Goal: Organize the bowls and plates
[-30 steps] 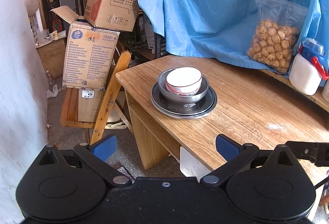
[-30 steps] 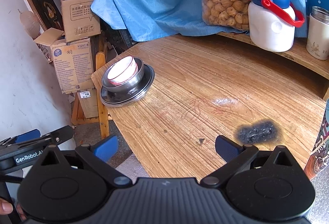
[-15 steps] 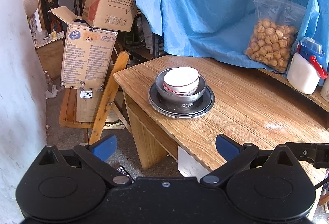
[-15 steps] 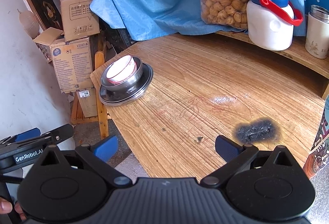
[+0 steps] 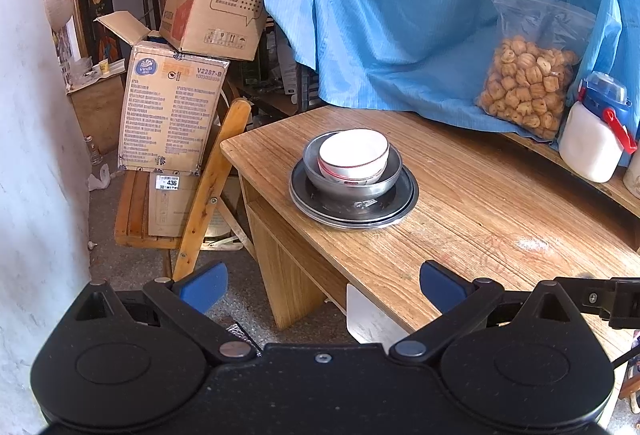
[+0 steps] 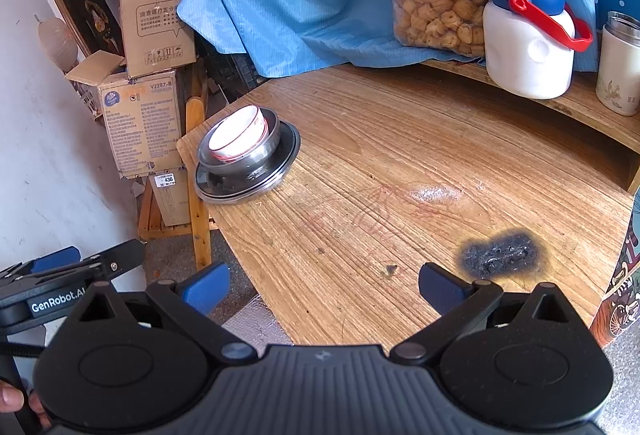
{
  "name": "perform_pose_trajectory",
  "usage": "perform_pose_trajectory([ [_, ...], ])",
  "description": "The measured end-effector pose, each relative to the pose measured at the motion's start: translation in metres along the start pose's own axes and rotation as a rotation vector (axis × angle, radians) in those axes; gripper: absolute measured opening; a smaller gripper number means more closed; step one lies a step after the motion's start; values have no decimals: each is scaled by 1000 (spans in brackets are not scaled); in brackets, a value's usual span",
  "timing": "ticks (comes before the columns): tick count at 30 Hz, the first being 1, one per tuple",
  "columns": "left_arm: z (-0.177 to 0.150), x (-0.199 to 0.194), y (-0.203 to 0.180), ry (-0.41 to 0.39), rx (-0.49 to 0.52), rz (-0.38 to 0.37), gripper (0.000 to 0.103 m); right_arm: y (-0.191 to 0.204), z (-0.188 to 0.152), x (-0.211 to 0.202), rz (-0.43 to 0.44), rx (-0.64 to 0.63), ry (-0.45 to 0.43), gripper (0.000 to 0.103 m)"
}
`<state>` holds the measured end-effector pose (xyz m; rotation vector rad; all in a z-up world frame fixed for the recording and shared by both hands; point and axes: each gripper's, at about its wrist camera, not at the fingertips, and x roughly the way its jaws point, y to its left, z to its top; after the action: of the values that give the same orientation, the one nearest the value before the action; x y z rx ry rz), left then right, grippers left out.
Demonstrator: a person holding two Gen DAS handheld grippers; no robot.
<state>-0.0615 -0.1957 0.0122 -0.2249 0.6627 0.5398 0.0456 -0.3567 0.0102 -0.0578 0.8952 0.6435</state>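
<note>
The white bowl with its thin red rim line is nested in a steel bowl, and that sits on a stack of steel plates; the whole stack rests near the corner of the wooden tabletop, just above centre in your left view and at about 10 o'clock from centre in your right view, where the white bowl catches a bright glare. Your left tool hangs short of the tabletop edge with its blue pads spread wide and nothing between them; the stack lies well ahead of it at 12 o'clock. Your right tool is likewise spread wide and empty, over the near edge of the tabletop, with the stack well apart at its 11 o'clock. A black scorch mark sits on the wood just beyond its right pad. From the stack, at about 2 o'clock, a clear bag of biscuits leans on a blue tarp, beside a white jug with a blue lid and red handle on a raised ledge, and a pale tumbler stands at the jug's 3 o'clock. At the stack's 9 o'clock, off the tabletop, cardboard boxes are piled on a wooden folding chair.
</note>
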Motion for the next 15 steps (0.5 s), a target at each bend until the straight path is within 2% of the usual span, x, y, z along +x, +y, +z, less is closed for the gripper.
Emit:
perform_pose_trajectory([
  [15,1,2,3,15,1,-23,102,2,-1,2,1,1,13,103],
])
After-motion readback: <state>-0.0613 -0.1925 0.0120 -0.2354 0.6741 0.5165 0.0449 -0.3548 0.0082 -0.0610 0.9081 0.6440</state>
